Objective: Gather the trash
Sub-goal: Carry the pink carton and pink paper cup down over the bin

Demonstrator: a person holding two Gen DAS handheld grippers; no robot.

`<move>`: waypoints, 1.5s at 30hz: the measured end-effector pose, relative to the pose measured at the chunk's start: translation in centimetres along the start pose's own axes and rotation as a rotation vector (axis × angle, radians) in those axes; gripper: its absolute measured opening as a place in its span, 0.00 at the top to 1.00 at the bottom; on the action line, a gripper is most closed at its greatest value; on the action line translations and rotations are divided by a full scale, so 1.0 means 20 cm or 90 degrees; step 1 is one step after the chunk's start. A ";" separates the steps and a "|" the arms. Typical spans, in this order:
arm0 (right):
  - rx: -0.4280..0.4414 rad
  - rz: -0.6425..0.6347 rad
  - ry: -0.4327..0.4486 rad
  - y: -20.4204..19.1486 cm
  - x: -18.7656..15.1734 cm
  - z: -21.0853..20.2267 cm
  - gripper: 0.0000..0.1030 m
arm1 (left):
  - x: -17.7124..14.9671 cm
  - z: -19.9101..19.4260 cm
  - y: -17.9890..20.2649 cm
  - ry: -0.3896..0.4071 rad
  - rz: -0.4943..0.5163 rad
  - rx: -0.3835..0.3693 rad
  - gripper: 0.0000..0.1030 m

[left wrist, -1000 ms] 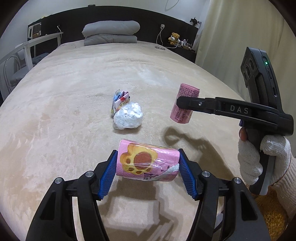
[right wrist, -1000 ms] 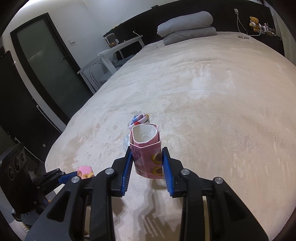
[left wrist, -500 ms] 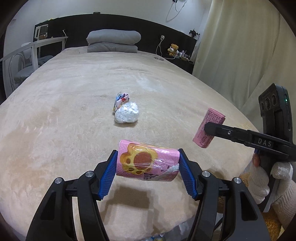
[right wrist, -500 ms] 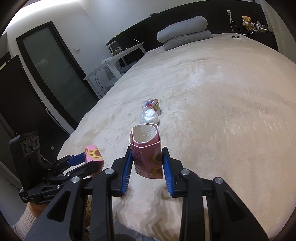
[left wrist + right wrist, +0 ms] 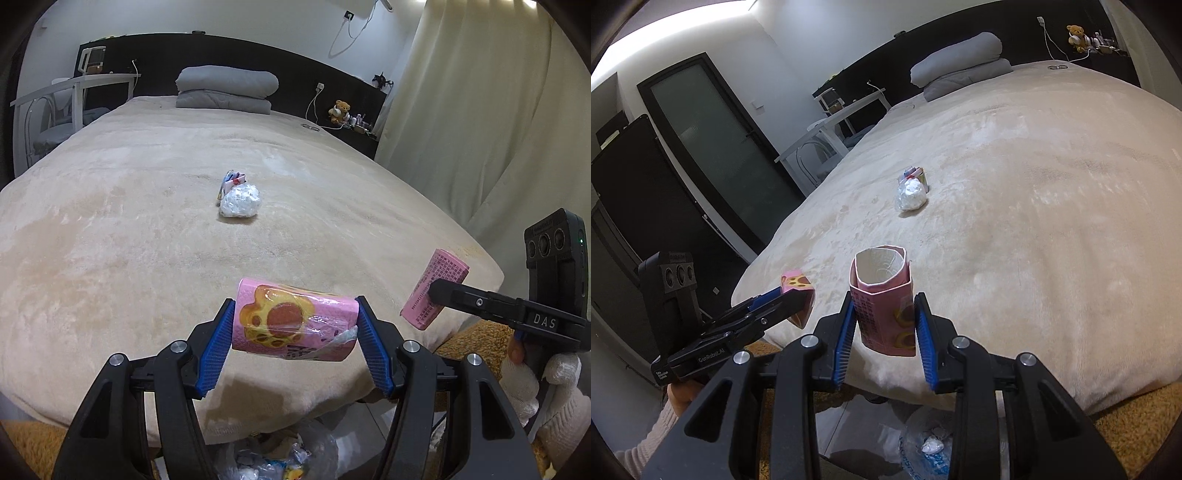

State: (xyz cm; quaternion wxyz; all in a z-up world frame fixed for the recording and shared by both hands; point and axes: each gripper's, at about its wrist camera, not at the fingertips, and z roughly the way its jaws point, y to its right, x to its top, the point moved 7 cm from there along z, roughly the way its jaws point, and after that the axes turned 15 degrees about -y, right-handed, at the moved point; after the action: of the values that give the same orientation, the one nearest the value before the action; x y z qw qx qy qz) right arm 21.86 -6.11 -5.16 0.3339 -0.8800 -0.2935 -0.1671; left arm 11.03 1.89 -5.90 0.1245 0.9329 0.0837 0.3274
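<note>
My left gripper [image 5: 295, 343] is shut on a pink snack box with a paw print [image 5: 293, 325], held sideways above the foot edge of the bed. It also shows in the right wrist view [image 5: 798, 295]. My right gripper [image 5: 884, 332] is shut on an open pink carton [image 5: 882, 299], held upright; the carton also shows in the left wrist view [image 5: 434, 290]. A crumpled white wad [image 5: 240, 201] and a small colourful carton [image 5: 231, 181] lie mid-bed. A plastic bag with trash [image 5: 280, 458] sits on the floor below both grippers, and shows in the right wrist view [image 5: 923, 446].
The beige bed [image 5: 110, 221] fills the view, with grey pillows [image 5: 225, 88] at the head. A curtain [image 5: 480, 110] hangs on the right. A white desk and chair [image 5: 62, 107] stand left. A dark glass door [image 5: 713, 147] is beyond.
Both grippers have pulled back from over the bed to its foot edge with their cartons still held. The floor trash bag has come into view below them.
</note>
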 end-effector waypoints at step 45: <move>-0.053 0.120 -0.248 0.17 -0.60 0.30 0.68 | -0.59 0.39 0.17 -0.229 -0.056 -0.009 0.40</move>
State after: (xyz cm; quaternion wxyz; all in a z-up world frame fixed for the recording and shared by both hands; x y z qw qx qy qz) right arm 15.35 -8.93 -17.00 0.2487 -0.9322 -0.2615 0.0262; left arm 7.04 -5.56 -17.84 0.1585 0.9709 0.0987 0.1500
